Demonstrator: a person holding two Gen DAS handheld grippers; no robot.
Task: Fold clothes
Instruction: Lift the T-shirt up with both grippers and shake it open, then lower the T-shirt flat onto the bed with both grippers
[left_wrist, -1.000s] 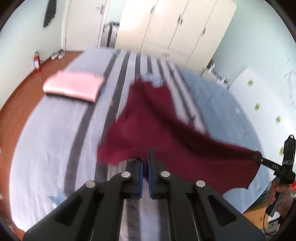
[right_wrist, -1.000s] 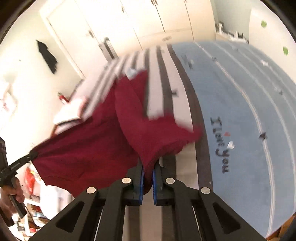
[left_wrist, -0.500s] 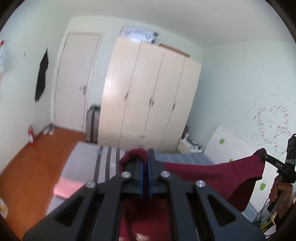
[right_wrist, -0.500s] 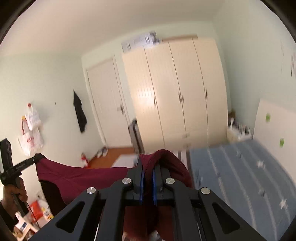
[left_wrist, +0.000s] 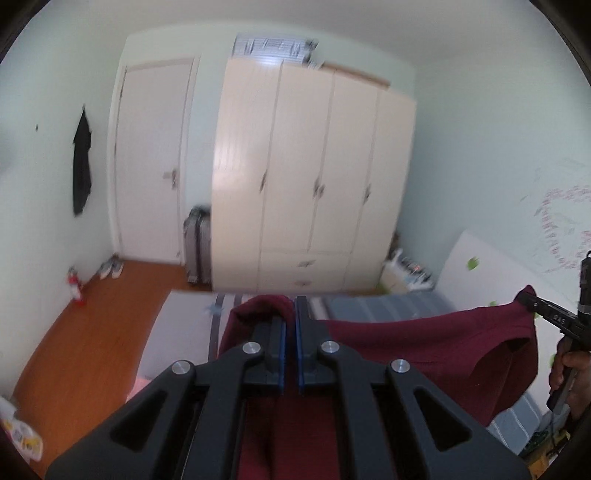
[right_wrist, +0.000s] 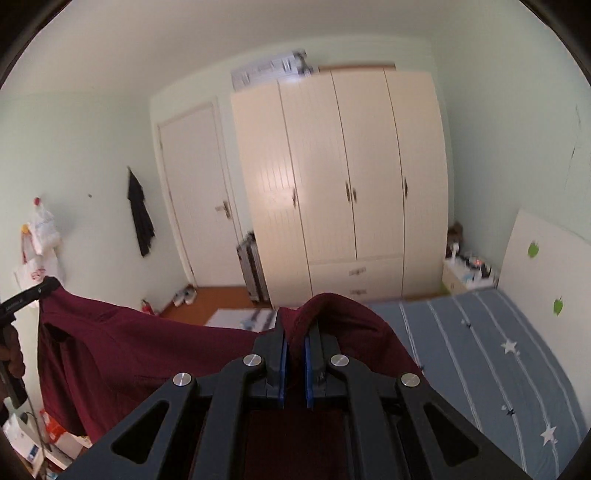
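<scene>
Left gripper (left_wrist: 289, 321) and right gripper (right_wrist: 294, 330), each clamped on a fold of the maroon garment (left_wrist: 424, 347): in both wrist views the blue pads are nearly together with cloth bunched between them and spilling over the tips. From each pinch the top edge runs sideways to the other gripper, slightly slack, and the body of the garment hangs below it, clear of the bed (right_wrist: 491, 343) that lies ahead of and beneath the fingers. The garment is thus held aloft and spread, not folded. To do this step well, judged from the sag, the two pinches should be kept level and drawn apart until the edge is taut, so the cloth hangs without twist and can be lowered flat onto the bed; a firm pinch matters, since only a small fold is caught. Pose: both grippers point roughly level toward the wardrobe (right_wrist: 343, 184), raised well above the bed, held wide apart; each hand (left_wrist: 567, 373) grips its handle below.
</scene>
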